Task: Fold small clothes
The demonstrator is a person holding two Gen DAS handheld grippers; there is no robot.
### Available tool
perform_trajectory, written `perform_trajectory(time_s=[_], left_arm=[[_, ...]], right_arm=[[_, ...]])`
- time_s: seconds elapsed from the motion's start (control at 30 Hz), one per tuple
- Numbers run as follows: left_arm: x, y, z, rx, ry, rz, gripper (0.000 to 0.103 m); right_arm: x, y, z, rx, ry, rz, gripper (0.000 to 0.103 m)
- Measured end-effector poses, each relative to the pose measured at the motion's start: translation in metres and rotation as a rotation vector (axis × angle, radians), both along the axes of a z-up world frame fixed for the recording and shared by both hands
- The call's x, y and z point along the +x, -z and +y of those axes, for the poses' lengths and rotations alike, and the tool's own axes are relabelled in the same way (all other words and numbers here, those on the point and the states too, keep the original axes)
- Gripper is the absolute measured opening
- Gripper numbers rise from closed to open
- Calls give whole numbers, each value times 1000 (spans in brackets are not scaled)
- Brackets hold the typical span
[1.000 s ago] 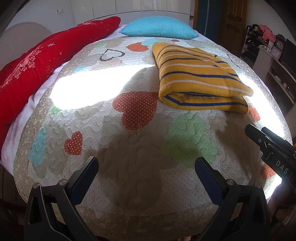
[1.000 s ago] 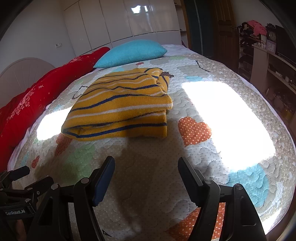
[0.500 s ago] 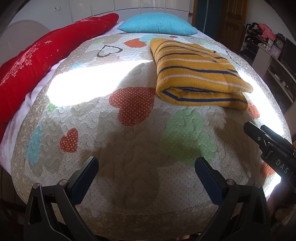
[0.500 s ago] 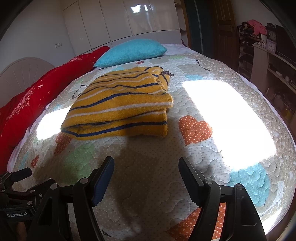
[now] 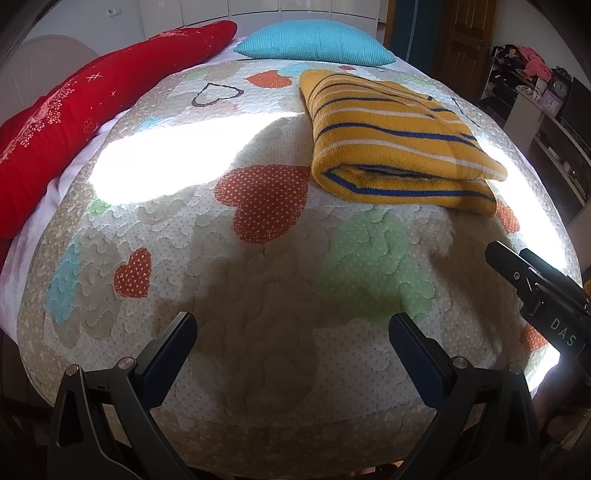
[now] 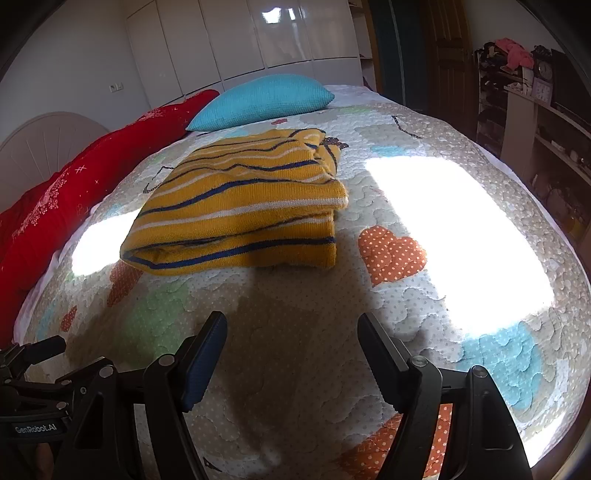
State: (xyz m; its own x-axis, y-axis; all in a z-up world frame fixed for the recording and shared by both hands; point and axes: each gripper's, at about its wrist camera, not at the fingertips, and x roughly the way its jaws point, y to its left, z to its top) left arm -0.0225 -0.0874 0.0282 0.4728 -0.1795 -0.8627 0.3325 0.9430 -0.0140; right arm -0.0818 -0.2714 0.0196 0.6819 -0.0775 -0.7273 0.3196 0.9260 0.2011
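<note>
A folded yellow sweater (image 5: pixel 399 147) with blue and white stripes lies on the bed (image 5: pixel 258 280), on a quilt printed with hearts. It sits toward the head end, short of the turquoise pillow (image 5: pixel 314 40), with its folded edge facing the foot of the bed. A long red cushion (image 5: pixel 85 114) runs along the bed's left edge. Two bright patches of sunlight fall across the quilt, one on each side of the sweater.

The left tool (image 5: pixel 291 343) hangs over the foot end of the bed with its jaws spread wide and nothing between them; only quilt shows in the gap. The right tool (image 6: pixel 291 343) is also at the foot end, beside the left one, jaws wide apart and empty. Both point down toward the quilt, well apart from the sweater. Shelves (image 6: pixel 535 122) with clutter stand past the bed's right edge, and white wardrobe doors (image 6: pixel 258 33) rise behind the pillow.
</note>
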Motion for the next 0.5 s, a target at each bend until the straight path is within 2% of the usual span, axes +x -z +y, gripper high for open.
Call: perform_trajectory(time_s=[0.5], left_arm=[[0, 5, 2, -9, -5, 19, 103]], right_arm=[[-1, 4, -2, 7, 2, 4, 78]])
